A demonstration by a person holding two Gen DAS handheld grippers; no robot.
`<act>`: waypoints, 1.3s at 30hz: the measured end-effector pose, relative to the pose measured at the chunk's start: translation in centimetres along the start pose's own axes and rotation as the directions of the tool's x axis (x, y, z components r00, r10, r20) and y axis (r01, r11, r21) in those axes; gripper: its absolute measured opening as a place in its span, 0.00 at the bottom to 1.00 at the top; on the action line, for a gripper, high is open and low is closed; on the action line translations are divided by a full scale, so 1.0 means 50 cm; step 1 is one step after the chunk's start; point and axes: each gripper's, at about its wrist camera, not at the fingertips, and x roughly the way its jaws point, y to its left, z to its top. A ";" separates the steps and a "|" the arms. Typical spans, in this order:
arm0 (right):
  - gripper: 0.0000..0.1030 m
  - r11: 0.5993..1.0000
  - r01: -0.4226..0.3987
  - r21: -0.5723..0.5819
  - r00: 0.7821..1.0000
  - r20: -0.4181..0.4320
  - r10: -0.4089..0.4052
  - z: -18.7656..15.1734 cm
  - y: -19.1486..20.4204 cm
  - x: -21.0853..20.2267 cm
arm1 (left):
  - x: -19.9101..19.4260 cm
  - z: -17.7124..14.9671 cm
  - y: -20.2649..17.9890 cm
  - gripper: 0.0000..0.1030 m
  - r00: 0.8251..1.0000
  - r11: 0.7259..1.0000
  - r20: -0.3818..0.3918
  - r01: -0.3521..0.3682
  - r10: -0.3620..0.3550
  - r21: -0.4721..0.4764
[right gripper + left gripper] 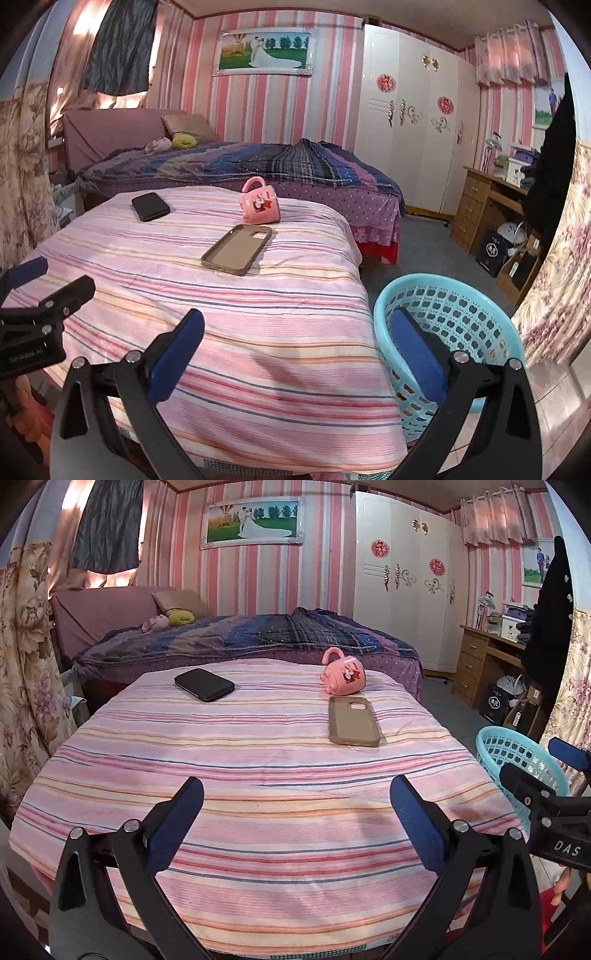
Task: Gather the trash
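The left gripper (295, 812) is hovering over the near part of a table covered in a pink striped cloth (258, 794), its jaws standing wide apart with nothing between them. The right gripper (297, 343) is hanging at the table's right edge, jaws likewise spread and empty, one blue finger (417, 354) showing in front of the basket (480, 306). That turquoise basket is sitting on the floor just beside the table's right side. Three things are lying on the far half of the cloth: a black phone (204, 685) to the left, a pink mug (343, 672) lying on its side to the right, and a tan phone case (353, 720) lying inner side up just in front of the mug. All three are sitting well apart from both grippers. A bed (240, 166) is standing behind the table.
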 end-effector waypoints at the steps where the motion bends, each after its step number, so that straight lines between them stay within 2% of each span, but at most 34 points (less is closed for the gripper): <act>1: 0.95 1.000 0.001 -0.001 1.000 0.001 -0.001 0.000 -0.002 -0.003 | 0.000 0.000 0.001 0.95 1.000 1.000 0.002 -0.006 0.006 0.000; 8: 0.95 1.000 0.019 -0.006 1.000 0.012 -0.019 0.003 0.002 -0.011 | -0.003 0.003 0.005 0.95 1.000 1.000 0.011 -0.008 0.008 -0.004; 20: 0.95 0.999 0.052 0.010 0.998 0.022 -0.052 0.011 0.002 -0.016 | -0.027 0.007 -0.004 0.95 0.997 1.000 0.070 -0.023 0.022 0.018; 39: 0.95 0.998 0.066 0.014 0.997 0.036 -0.067 0.032 0.004 -0.016 | -0.039 0.019 0.012 0.95 0.996 1.000 0.092 -0.019 0.018 0.010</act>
